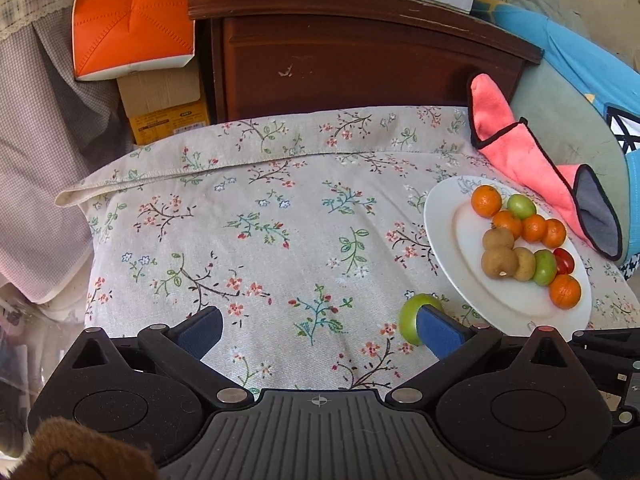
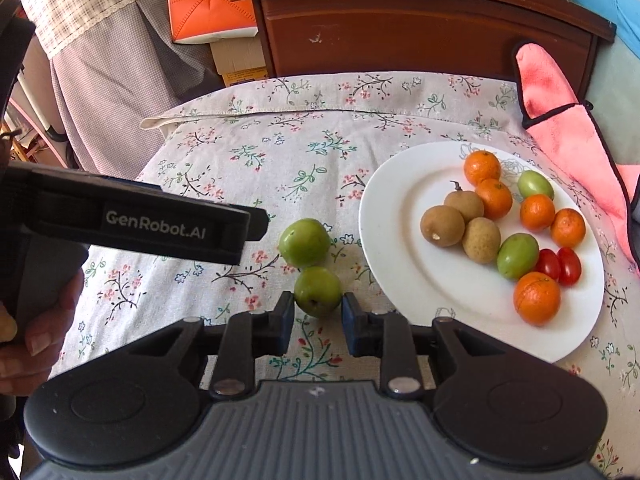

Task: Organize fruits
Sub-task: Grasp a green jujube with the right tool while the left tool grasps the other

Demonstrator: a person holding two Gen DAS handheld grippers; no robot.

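A white plate (image 2: 384, 216) on the floral cloth holds several oranges, brown longans, two green fruits and cherry tomatoes; it also shows in the left wrist view (image 1: 440, 216). Two green fruits lie on the cloth left of the plate. My right gripper (image 2: 318, 316) has its blue pads on either side of the nearer green fruit (image 2: 318, 292), touching or nearly touching it. The farther green fruit (image 2: 304, 242) lies just beyond. My left gripper (image 1: 316, 332) is wide open and empty; one green fruit (image 1: 412, 316) shows just behind its right finger (image 1: 438, 330).
A pink cloth (image 2: 568, 132) lies at the plate's far right. A dark wooden cabinet (image 1: 360, 64) stands behind the table, with orange and cardboard boxes (image 1: 132, 20) to its left. The left gripper's body (image 2: 140, 220) reaches in over the cloth's left side.
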